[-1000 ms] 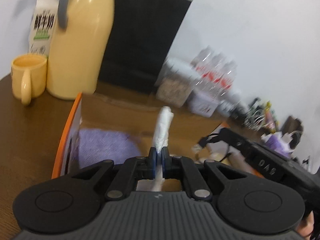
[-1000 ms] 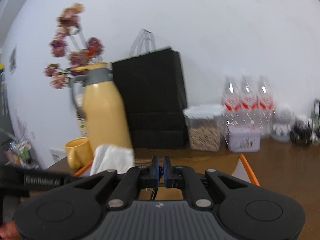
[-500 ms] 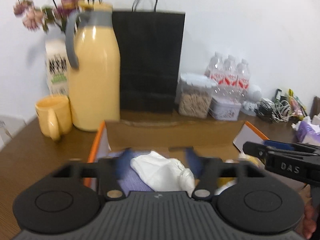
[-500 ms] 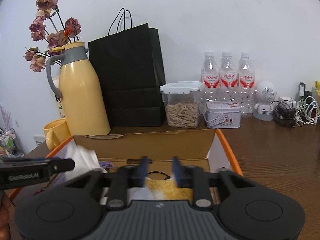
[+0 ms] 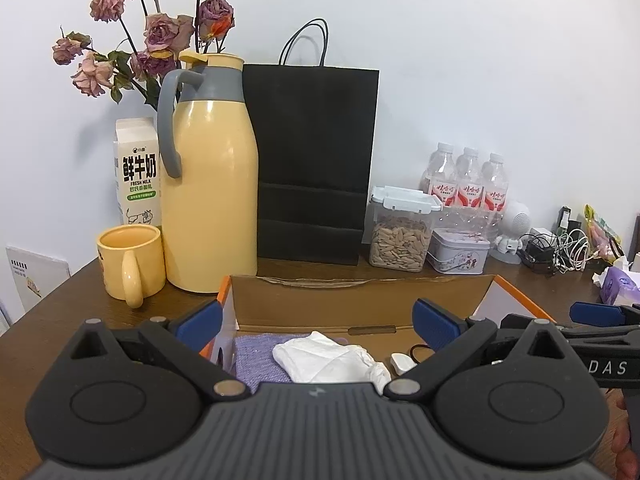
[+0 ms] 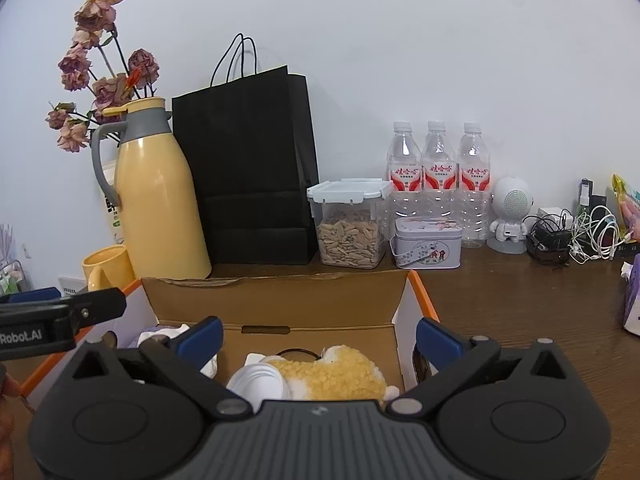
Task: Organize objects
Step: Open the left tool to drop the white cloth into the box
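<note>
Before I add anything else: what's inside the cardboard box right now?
Inside the cardboard box: a purple cloth with a crumpled white cloth on it, a yellow-and-white plush, a white lid and a black cable. The near part and anything underneath are hidden.

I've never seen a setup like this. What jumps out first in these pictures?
Probably the tall yellow thermos at the back left, with dried roses behind it and a black paper bag beside it. In front sits an open cardboard box holding a white cloth on a purple towel. Both the left gripper and right gripper hang open over it.
</note>
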The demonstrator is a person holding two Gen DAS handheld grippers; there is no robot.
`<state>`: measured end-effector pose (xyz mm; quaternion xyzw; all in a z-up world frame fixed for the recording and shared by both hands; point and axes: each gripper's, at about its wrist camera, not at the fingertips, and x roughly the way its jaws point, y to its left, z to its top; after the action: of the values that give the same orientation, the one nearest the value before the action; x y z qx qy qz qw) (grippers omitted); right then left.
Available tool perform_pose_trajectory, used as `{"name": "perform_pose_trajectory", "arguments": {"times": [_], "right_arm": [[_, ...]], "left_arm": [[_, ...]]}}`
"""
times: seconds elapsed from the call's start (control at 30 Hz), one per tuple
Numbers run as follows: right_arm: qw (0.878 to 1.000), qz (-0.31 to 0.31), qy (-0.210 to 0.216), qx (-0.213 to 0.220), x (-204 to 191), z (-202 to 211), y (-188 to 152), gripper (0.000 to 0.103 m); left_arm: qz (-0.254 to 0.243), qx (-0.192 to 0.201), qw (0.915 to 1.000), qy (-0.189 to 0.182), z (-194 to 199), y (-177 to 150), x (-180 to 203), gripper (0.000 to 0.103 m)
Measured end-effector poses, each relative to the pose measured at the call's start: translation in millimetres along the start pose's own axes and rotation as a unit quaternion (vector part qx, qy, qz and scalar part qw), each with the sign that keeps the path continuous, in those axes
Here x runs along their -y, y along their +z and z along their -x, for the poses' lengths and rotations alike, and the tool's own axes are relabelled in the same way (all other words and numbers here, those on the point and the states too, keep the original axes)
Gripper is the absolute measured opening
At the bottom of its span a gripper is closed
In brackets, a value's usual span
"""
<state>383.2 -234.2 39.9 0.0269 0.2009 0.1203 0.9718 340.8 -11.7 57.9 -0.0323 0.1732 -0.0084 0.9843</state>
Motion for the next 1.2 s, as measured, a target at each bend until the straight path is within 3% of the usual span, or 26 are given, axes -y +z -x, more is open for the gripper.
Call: {"name": "perform_pose_trajectory", "arguments": {"times": [0.57,1.2], "right_arm": [[0.999,0.038,0.004,0.019,-14,58,-4,0.103],[0.999,0.04,0.003,-0.035,-13,122,-56,0.103]], "left_arm": [[-0.017,0.03,0.9994,-0.008,62,2,7,0.103],[-0.024,-0.02,0.9994,0.016,116,-29,-23,0.103]]}}
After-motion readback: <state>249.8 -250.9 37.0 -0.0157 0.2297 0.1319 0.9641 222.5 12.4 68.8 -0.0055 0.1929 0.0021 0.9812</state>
